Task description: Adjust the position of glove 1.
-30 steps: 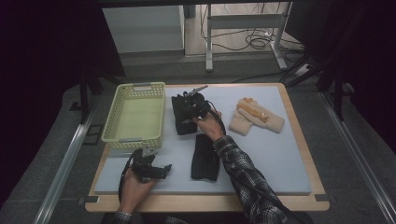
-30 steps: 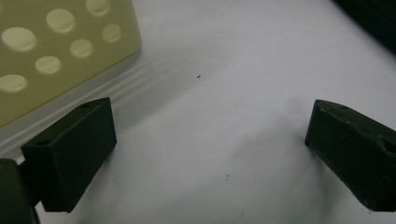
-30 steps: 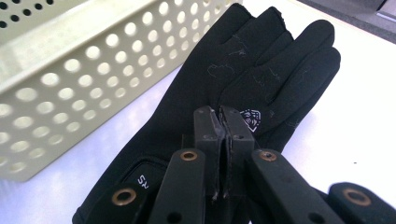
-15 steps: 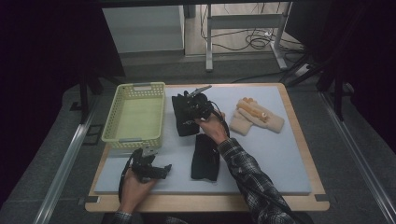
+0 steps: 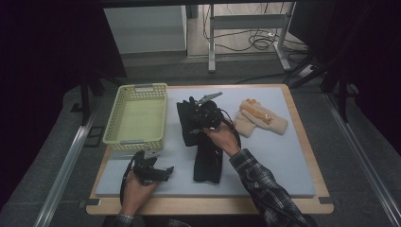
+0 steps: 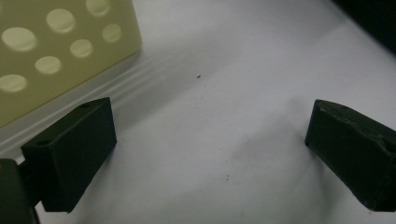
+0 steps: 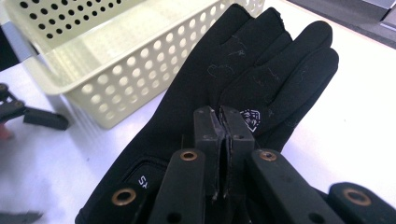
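While my right gripper (image 7: 222, 122) pinches the black glove (image 7: 243, 79) at frame centre | left gripper (image 6: 210, 154) gapes empty, lower left, beside the basket (image 6: 56, 51).

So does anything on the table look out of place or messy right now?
Mildly. The two black gloves lie crookedly overlapped mid-mat, not paired flat like the beige gloves, and the basket is empty. No spill or damage visible.

Left gripper (image 6: 210, 154): I hold it low at the near left, jaws spread wide apart.
Right gripper (image 7: 223, 126): I reach forward mid-table, sleeve extended, jaws pressed together.
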Motion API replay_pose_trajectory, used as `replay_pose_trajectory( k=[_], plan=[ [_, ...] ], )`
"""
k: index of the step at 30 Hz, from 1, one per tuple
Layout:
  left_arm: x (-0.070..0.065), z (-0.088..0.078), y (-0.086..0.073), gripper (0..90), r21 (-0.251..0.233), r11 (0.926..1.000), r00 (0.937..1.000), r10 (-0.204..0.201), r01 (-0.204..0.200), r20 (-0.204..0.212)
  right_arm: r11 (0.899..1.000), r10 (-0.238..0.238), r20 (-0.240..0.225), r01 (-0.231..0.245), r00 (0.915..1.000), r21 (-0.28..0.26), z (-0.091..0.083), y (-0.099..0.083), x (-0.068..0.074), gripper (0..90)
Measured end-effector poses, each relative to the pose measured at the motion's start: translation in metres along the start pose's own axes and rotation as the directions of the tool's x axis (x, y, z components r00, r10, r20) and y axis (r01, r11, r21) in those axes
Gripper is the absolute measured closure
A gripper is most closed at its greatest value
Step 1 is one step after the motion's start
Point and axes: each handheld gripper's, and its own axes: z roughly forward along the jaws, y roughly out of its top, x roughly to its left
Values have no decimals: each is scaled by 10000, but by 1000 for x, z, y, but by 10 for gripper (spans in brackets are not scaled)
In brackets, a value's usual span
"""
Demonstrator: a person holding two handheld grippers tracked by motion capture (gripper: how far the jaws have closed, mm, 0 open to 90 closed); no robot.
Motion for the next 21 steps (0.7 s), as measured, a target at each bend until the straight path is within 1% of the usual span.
replay_pose_trajectory(
  k=[7,10,11,16,19,21],
  plan=[
    [0,0,0,21,-29,10000,10000,-6,6,0,9999,135,-5,-135,9999,-29,-18,-14,4,854],
    [0,0,0,21,-30,10000,10000,-7,7,-1,9995,302,23,-302,9995,-81,-28,-22,5,853],
    [0,0,0,21,-32,10000,10000,-7,7,-2,9995,302,23,-302,9995,-81,-28,-22,5,853],
    [0,0,0,21,-21,10000,10000,20,-20,-13,9987,519,206,-519,9984,14,-41,-33,8,853],
    [0,0,0,21,-6,10000,10000,0,-1,-17,9983,565,471,-571,9973,115,-48,-41,13,853],
    [0,0,0,21,-45,10000,10000,-17,17,-24,9977,659,490,-666,9966,128,-51,-48,16,853]
  ],
)
